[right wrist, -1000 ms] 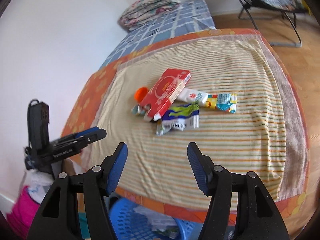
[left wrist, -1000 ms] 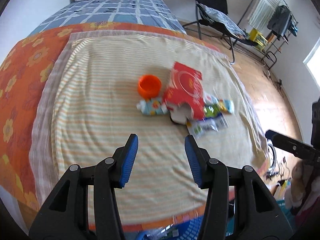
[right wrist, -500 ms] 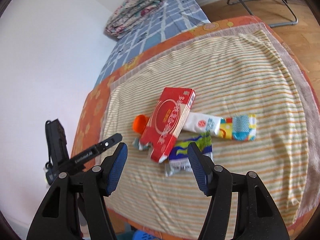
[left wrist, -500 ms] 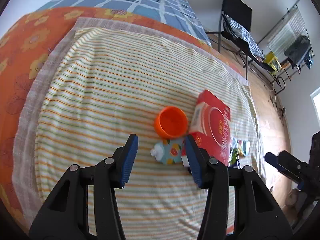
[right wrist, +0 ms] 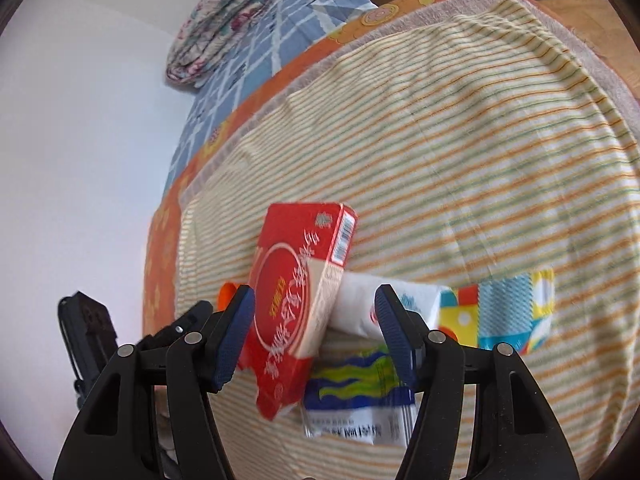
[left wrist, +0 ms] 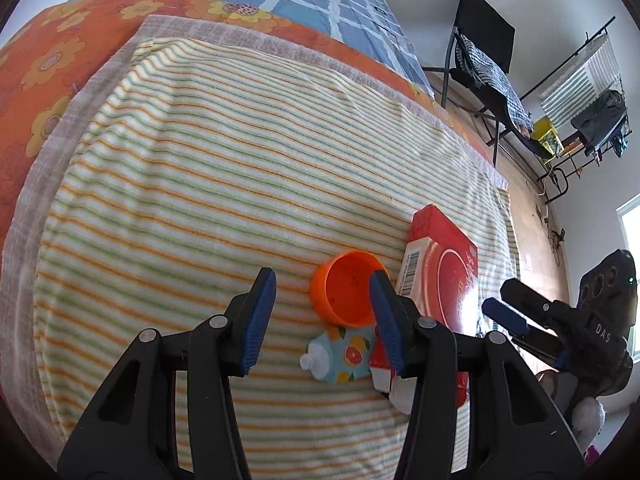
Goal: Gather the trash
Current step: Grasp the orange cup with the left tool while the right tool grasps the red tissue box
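Mostly flat red box (right wrist: pixel 298 312), torn end, propped on wrappers (right wrist: pixel 356 396)

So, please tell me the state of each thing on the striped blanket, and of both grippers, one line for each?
left gripper: open, holding nothing, near the cup.
right gripper: open, red box between its jaws, not pressed.
orange cup: tipped, opening faces the camera, looks empty.
red box: torn open at the near end, propped on the other trash.
fruit-print pouch: flattened, cap on.
white tube: lying flat, partly under the box.
blue-green wrapper: lying flat, crumpled.
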A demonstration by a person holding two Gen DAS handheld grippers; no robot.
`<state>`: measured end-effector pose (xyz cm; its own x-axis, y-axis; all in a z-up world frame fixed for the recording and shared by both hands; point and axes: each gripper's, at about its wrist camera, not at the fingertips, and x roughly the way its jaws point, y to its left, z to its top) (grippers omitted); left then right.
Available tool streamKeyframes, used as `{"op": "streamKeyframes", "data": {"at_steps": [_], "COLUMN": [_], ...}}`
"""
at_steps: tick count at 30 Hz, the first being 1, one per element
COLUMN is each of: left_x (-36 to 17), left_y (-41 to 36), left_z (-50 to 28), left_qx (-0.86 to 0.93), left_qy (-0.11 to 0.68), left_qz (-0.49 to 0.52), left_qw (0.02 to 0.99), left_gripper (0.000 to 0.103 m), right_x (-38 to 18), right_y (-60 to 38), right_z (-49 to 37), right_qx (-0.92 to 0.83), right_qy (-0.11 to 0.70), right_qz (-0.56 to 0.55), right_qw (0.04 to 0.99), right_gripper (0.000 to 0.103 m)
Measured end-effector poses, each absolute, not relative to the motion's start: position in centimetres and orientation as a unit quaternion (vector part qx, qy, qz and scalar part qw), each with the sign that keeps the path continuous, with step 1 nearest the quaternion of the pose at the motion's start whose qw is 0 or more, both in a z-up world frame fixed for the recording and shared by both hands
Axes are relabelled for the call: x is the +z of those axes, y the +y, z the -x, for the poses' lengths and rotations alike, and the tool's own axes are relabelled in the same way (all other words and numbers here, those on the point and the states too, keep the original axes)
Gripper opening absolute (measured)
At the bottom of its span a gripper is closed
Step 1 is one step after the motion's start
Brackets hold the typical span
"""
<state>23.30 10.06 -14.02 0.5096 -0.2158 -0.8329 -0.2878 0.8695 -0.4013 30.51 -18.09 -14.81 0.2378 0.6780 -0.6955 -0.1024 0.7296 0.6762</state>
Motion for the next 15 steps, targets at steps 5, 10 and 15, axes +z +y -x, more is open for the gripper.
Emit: {"op": "streamKeyframes", "data": {"at_steps": [5, 10, 15], "left_x": [-14.9, -15.6, -16.0], "left_y": [9.9, 9.0, 8.7], "left_z": [-23.9, -24.1, -24.3], "left_qx": [0.015, 0.024, 0.030], "left_qy": [0.502, 0.517, 0.518], "left_qz": [0.267, 0.245, 0.238], "left_qw": [0.823, 0.820, 0.821], "left_gripper": [0.041, 0.028, 0.011], "right_x": [-15.3, -16.6, -17.4], "right_y": [-17.3, -17.0, -16.5], "right_z": [-31.2, -31.9, -32.3], "right_qx": [0.266, 0.261, 0.262], "right_qy": [0.559, 0.564, 0.563], "right_qz": [-0.248, -0.257, -0.267], "right_qw": [0.745, 0.740, 0.737], "right_gripper": [0.062, 0.062, 0.062]}}
